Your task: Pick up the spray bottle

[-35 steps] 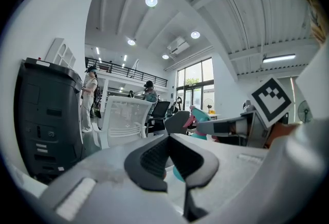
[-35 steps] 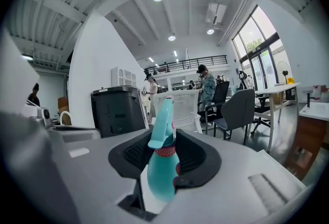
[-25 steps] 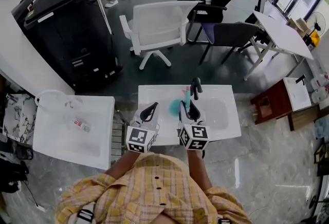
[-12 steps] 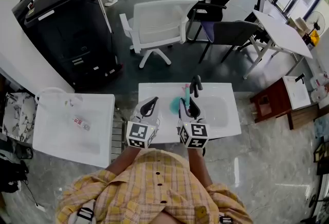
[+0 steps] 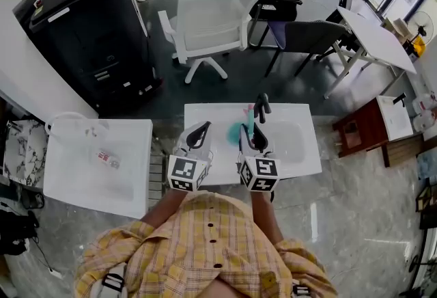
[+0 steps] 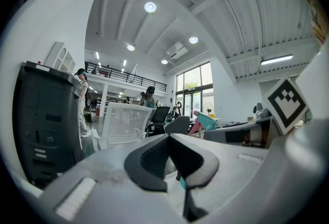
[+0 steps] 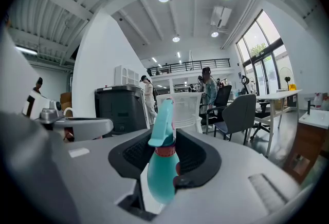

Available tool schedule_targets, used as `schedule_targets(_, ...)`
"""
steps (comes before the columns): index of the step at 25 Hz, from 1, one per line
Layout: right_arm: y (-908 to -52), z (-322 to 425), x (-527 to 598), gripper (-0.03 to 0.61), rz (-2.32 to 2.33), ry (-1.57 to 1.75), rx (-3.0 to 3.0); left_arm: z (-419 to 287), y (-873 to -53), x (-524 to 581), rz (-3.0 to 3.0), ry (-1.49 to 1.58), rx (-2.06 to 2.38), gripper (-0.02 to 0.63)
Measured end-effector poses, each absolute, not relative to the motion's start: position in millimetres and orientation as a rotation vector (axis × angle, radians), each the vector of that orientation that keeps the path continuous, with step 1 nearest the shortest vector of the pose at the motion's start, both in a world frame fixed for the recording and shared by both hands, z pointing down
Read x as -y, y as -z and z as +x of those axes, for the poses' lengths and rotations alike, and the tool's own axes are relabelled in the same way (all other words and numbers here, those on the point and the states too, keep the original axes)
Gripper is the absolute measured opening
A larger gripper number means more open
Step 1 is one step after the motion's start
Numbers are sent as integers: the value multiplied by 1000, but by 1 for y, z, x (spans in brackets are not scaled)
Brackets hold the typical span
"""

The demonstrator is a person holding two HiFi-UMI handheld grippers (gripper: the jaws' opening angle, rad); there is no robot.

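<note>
A teal spray bottle (image 7: 163, 166) with a red collar and a teal trigger head stands upright between the pads of my right gripper (image 7: 167, 153), which is shut on its body. In the head view the bottle (image 5: 237, 131) shows over the small white table (image 5: 300, 153), held by the right gripper (image 5: 254, 127). Whether its base touches the table I cannot tell. The left gripper (image 5: 198, 136) hovers beside it to the left, level, jaws apart, nothing between its pads (image 6: 149, 164). From the left gripper view the bottle's head (image 6: 206, 120) shows at the right.
A white tub (image 5: 95, 167) holding a small packet sits left of the table. Beyond stand a black cabinet (image 5: 82, 30), a white office chair (image 5: 205, 30), dark chairs (image 5: 300, 44) and a white folding table (image 5: 375, 37). A red-brown side table (image 5: 362, 136) is on the right.
</note>
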State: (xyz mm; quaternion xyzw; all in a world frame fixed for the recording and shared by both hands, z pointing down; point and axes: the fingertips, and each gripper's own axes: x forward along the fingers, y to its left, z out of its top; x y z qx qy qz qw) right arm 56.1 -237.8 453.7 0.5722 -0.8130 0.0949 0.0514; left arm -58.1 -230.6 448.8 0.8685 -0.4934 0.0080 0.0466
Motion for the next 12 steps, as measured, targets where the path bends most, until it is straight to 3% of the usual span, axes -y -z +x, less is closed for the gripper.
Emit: schedule_targets(12, -454, 50, 245, 124, 1748, -281, 2465, -63, -448, 238, 2658, -18, 1497, -2)
